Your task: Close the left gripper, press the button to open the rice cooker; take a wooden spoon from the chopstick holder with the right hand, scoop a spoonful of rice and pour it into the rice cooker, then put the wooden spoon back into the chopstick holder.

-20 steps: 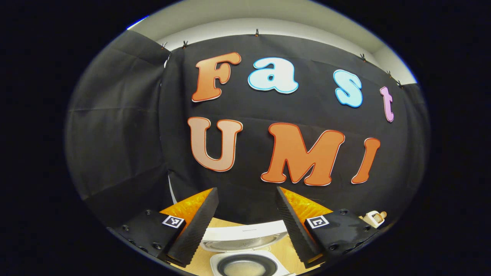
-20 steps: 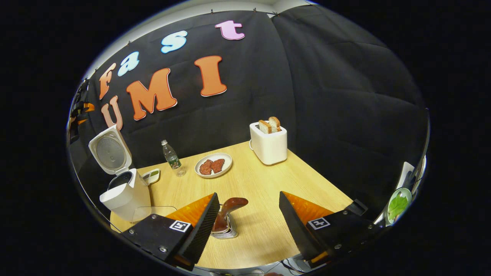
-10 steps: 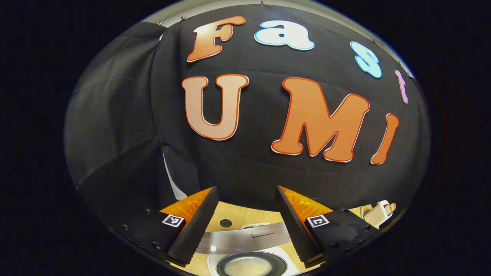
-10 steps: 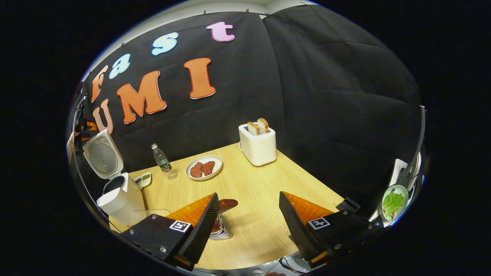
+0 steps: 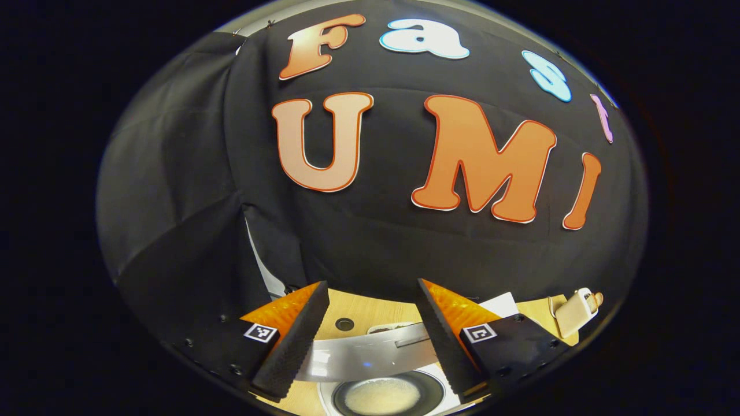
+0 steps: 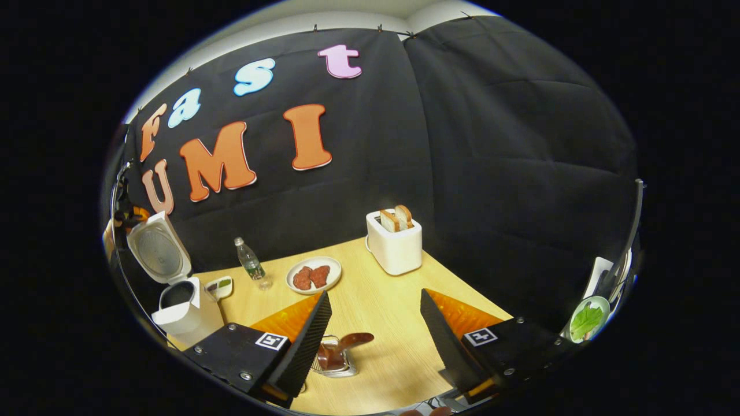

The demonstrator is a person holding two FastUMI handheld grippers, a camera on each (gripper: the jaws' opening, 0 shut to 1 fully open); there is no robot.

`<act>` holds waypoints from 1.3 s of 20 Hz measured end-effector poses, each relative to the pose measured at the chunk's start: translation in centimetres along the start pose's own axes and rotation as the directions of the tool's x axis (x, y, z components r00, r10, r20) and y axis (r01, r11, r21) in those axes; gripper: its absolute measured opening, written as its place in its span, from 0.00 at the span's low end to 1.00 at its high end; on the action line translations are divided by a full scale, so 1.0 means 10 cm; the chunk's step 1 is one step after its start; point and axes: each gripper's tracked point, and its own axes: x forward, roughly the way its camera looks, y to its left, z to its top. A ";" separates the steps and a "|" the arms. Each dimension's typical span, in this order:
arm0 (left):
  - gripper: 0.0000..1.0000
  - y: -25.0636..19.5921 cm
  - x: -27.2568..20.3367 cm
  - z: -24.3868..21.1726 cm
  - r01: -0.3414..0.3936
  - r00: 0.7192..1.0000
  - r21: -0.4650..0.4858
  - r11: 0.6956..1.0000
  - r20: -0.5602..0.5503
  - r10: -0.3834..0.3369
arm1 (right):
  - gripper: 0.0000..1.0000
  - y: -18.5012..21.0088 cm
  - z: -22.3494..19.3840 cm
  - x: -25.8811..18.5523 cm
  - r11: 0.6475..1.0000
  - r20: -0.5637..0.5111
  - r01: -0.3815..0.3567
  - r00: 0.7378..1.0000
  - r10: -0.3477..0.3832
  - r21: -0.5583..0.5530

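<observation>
In the right gripper view the white rice cooker (image 6: pixel 184 315) stands at the table's left edge with its lid (image 6: pixel 157 249) swung up. A wire chopstick holder (image 6: pixel 333 361) near the front holds the dark wooden spoon (image 6: pixel 348 342). My right gripper (image 6: pixel 376 341) hangs open above and just behind the holder, touching nothing. In the left gripper view my left gripper (image 5: pixel 370 341) is open over the cooker. Below it lie the raised lid's edge (image 5: pixel 364 353) and the inner pot (image 5: pixel 381 396) with pale rice in it.
A water bottle (image 6: pixel 252 269), a small dish (image 6: pixel 220 287), a plate of meat slices (image 6: pixel 314 275) and a white toaster (image 6: pixel 395 247) with bread stand along the back of the wooden table (image 6: pixel 381 300). A leaf-filled plate (image 6: pixel 585 319) sits off the table's right.
The left gripper has tipped downward over the open cooker, bringing more of the pot and table into sight. The right gripper has drawn back, so the holder and spoon now lie between its fingers.
</observation>
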 end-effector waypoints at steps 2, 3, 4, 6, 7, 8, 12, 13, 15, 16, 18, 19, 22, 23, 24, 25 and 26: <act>1.00 -0.02 -0.11 -0.07 0.004 1.000 0.009 1.000 -0.004 -0.004 | 0.95 0.06 0.18 -0.04 1.000 0.032 -0.015 0.999 0.015 0.009; 1.00 -0.03 -0.18 -0.09 0.006 1.000 0.016 1.000 -0.003 -0.006 | 0.95 0.09 0.25 -0.08 1.000 0.047 -0.028 0.999 0.027 0.011; 1.00 -0.06 -0.24 -0.14 0.010 1.000 0.019 1.000 -0.004 -0.010 | 0.95 0.13 0.31 -0.10 0.999 0.058 -0.041 0.997 0.040 0.011; 1.00 -0.10 -0.38 -0.26 0.022 1.000 0.005 1.000 -0.013 -0.022 | 0.95 0.19 0.40 -0.12 0.997 0.072 -0.071 0.995 0.070 0.005; 1.00 -0.13 -0.46 -0.34 0.031 0.999 -0.008 0.999 -0.024 -0.031 | 0.95 0.21 0.44 -0.12 0.996 0.080 -0.086 0.993 0.086 -0.002; 1.00 -0.16 -0.55 -0.42 0.039 0.999 -0.012 0.999 -0.034 -0.039 | 0.95 0.24 0.47 -0.12 0.995 0.087 -0.099 0.991 0.100 -0.011; 1.00 -0.28 -0.93 -0.92 0.054 0.996 -0.028 0.998 -0.064 -0.056 | 0.95 0.36 0.37 -0.10 0.986 0.062 -0.167 0.984 0.168 -0.031; 1.00 -0.31 -1.00 -1.07 0.055 0.996 -0.030 0.998 -0.075 -0.057 | 0.95 0.39 0.33 -0.09 0.982 0.050 -0.188 0.981 0.190 -0.034; 1.00 -0.36 -1.10 -1.36 0.047 0.995 -0.023 0.999 -0.082 -0.048 | 0.95 0.45 0.25 -0.10 0.973 0.026 -0.225 0.974 0.227 -0.046; 1.00 -0.35 -1.14 -1.51 0.035 0.995 -0.030 0.999 -0.087 -0.037 | 0.95 0.48 0.22 -0.11 0.969 0.016 -0.240 0.970 0.241 -0.054; 1.00 -0.36 -1.17 -1.74 0.021 0.994 -0.046 0.999 -0.107 -0.026 | 0.95 0.50 0.16 -0.13 0.962 0.000 -0.263 0.964 0.264 -0.077; 1.00 -0.37 -1.18 -1.84 0.016 0.994 -0.044 0.999 -0.112 -0.021 | 0.95 0.51 0.13 -0.14 0.958 -0.008 -0.272 0.962 0.273 -0.085; 1.00 -0.39 -1.20 -2.13 -0.008 0.994 -0.002 1.000 -0.113 0.008 | 0.95 0.52 0.03 -0.14 0.949 -0.037 -0.302 0.953 0.300 -0.088; 1.00 -0.39 -1.19 -2.19 -0.020 0.993 0.006 1.000 -0.112 0.020 | 0.95 0.52 0.01 -0.14 0.948 -0.046 -0.307 0.952 0.304 -0.086; 1.00 -0.40 -1.20 -2.26 -0.030 0.993 0.008 1.000 -0.112 0.031 | 0.95 0.51 -0.02 -0.12 0.946 -0.053 -0.312 0.950 0.308 -0.084; 1.00 -0.41 -1.20 -2.30 -0.036 0.993 0.007 0.999 -0.111 0.036 | 0.95 0.50 -0.04 -0.12 0.946 -0.058 -0.314 0.949 0.310 -0.084; 1.00 -0.42 -1.17 -2.35 -0.039 0.993 0.007 0.999 -0.112 0.039 | 0.95 0.50 -0.05 -0.11 0.945 -0.063 -0.316 0.948 0.312 -0.084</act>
